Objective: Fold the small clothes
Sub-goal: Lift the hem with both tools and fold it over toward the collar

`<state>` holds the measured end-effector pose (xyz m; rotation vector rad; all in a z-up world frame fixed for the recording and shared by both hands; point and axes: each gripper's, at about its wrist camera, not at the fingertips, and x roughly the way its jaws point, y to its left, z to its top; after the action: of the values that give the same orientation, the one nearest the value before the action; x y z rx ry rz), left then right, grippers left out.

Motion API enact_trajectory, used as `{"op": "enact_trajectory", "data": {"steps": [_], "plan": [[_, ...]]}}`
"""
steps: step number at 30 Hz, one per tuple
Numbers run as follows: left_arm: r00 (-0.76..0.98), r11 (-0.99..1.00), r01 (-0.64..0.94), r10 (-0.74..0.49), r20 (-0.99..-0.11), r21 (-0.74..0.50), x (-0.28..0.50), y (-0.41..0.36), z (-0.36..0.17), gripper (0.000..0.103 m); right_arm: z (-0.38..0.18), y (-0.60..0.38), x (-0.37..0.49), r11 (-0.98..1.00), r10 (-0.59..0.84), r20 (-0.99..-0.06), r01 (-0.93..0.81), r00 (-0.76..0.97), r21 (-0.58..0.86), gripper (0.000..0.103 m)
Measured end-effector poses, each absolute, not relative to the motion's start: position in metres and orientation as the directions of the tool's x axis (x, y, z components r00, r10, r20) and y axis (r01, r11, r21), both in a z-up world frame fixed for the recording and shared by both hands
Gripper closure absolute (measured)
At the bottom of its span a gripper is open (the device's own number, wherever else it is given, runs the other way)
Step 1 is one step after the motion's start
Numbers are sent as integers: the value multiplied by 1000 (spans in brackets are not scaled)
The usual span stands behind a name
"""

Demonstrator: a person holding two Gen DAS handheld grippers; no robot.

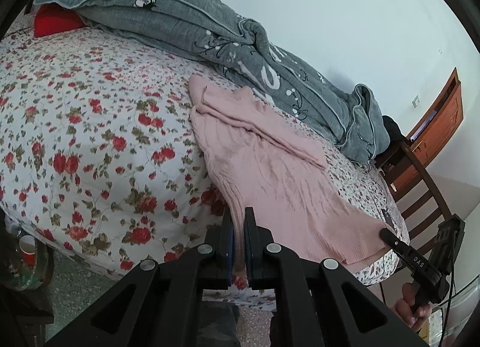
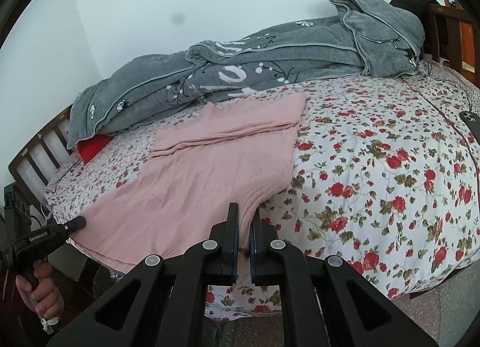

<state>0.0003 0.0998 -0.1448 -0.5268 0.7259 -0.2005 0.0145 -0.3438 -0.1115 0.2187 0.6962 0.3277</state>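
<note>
A pink knit sweater (image 1: 270, 167) lies flat on the floral bedsheet, its sleeves folded across the far part; it also shows in the right wrist view (image 2: 204, 179). My left gripper (image 1: 238, 227) is shut on the sweater's hem at one near corner. My right gripper (image 2: 246, 221) is shut on the hem at the other near corner. Each gripper shows in the other's view, the right gripper (image 1: 387, 234) and the left gripper (image 2: 75, 224), at the hem's corners.
A rumpled grey quilt (image 1: 210, 29) lies along the far side of the bed against the wall. A red pillow (image 1: 54, 21) sits under it. A wooden chair (image 1: 420, 185) stands by the bed's end. A dark phone (image 2: 471, 122) lies on the floral bedsheet (image 2: 375, 167).
</note>
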Motion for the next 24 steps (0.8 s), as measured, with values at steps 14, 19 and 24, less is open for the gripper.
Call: {"op": "enact_trajectory", "data": {"steps": [14,19,24], "plan": [[746,811,7,-394,-537,-586,55,110,-97,96,-68,-351,52,888,429,-520,-240,738,392,97],[755,778,-14,-404,-517,-628,92,122,-87,96,-52,-352,88,871,448,-503,-233,740,433,97],[761,776,-53,-376,-529,-628,130,131,-87,96,-42,-354,132,844,469,-480,-218,741,490,97]]}}
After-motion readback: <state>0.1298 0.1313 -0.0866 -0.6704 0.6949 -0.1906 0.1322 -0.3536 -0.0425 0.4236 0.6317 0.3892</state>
